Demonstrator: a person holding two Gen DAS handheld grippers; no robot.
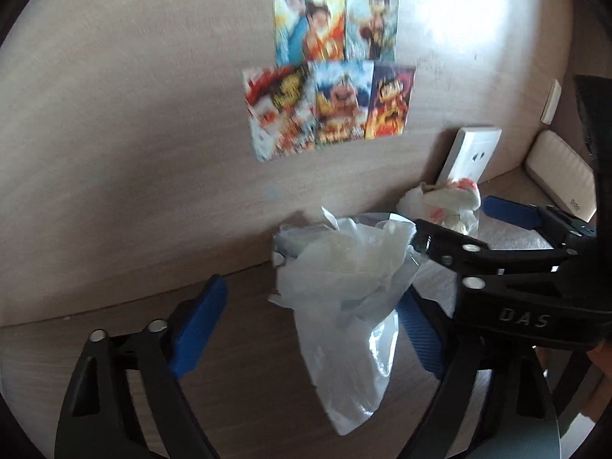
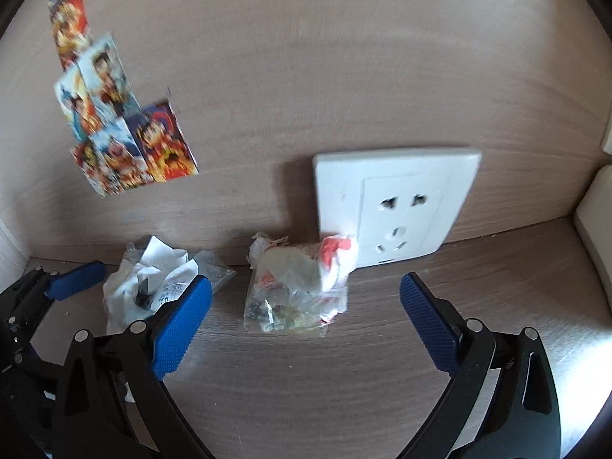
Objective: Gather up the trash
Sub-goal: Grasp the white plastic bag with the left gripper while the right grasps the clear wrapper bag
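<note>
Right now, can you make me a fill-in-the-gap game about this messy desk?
1. The pads on both grippers are ____ in colour.
2. The left gripper has its jaws spread around a crumpled ____ bag.
3. On the wall behind the wrapper bundle is a white power ____.
4. The jaws of the right gripper are ____, gripping nothing.

Missing words: blue; plastic; socket; open

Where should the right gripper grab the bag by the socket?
Take the clear bag across its bunched middle, coming straight in from the front. The right gripper is open and already straddles it; the wall and socket block the back, so probably squeeze side to side.
</note>
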